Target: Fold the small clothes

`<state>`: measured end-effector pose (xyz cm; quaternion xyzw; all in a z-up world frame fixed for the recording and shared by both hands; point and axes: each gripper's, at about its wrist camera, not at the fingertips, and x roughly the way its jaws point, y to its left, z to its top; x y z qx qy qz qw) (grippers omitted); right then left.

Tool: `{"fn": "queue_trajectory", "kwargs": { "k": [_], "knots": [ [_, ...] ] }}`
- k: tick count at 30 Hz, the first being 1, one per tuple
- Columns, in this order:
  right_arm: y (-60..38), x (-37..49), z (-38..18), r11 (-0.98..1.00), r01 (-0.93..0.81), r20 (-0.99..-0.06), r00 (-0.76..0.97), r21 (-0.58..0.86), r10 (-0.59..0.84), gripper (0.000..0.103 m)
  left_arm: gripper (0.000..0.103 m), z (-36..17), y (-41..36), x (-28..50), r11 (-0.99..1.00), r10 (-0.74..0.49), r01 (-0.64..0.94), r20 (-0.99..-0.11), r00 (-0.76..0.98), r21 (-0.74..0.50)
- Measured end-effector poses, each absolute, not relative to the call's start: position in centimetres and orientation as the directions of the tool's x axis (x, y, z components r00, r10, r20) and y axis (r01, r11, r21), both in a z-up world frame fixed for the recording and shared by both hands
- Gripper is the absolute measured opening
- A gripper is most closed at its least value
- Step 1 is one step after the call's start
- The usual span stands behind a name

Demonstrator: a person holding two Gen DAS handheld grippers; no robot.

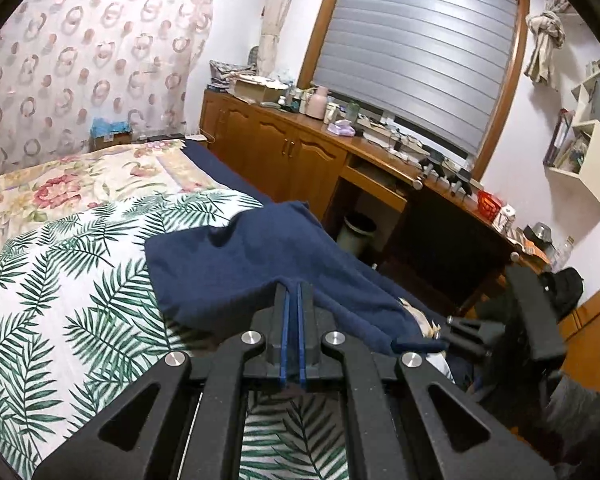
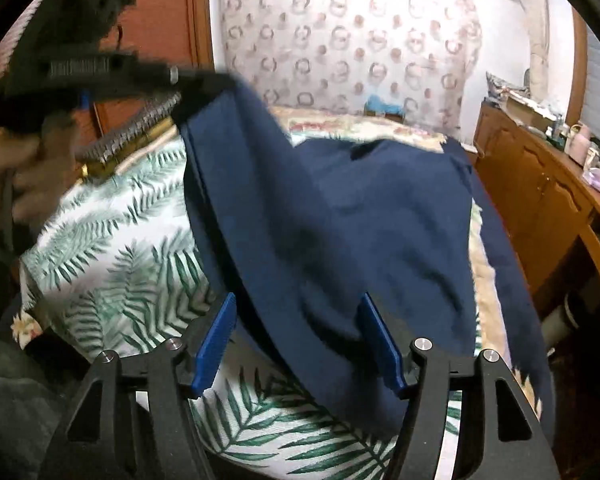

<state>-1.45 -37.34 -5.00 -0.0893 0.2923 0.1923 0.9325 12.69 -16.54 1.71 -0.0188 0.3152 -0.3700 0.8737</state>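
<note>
A navy blue garment [image 1: 268,256] lies partly on the palm-leaf bedspread [image 1: 60,280]. My left gripper [image 1: 294,286] is shut on the garment's edge and lifts it off the bed. In the right wrist view the garment [image 2: 360,220] hangs from the left gripper [image 2: 212,84] at upper left and drapes down across the bed. My right gripper [image 2: 298,312] is open, its blue pads [image 2: 216,340] on either side of the lower part of the cloth. Whether the pads touch the cloth I cannot tell. The right gripper also shows at the right of the left wrist view [image 1: 444,334].
A floral quilt [image 1: 80,184] covers the far half of the bed. A wooden cabinet run [image 1: 284,148] with cluttered top stands along the right, with a bin [image 1: 356,232] under the desk. A patterned curtain [image 2: 348,40] hangs behind the bed.
</note>
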Motion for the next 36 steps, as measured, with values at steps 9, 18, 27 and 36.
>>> {"fn": "queue_trajectory", "kwargs": {
  "k": [9, 18, 27, 36],
  "knots": [
    [-39.0, 0.6, -6.2, 0.931, -0.346, -0.6, 0.771, -0.116, 0.212, 0.066, 0.004, 0.9, -15.4, 13.8, 0.737, -0.656, 0.606, -0.531, 0.537, -0.298],
    [-37.3, 0.2, -5.9, 0.914, -0.398, -0.597, 0.753, -0.079, 0.276, 0.073, 0.004, 0.1, -15.5, 14.6, 0.743, -0.649, 0.597, -0.546, 0.53, -0.304],
    [-36.1, 1.5, -6.0, 0.916, -0.361, -0.6, 0.777, -0.177, 0.191, 0.078, 0.004, 1.3, -15.1, 14.4, 0.741, -0.655, 0.598, -0.526, 0.542, -0.305],
    [-37.3, 4.0, -4.5, 0.911, -0.36, -0.619, 0.767, -0.199, 0.168, 0.023, 0.004, 1.1, -14.3, 15.4, 0.74, -0.655, 0.593, -0.535, 0.533, -0.317]
  ]
}}
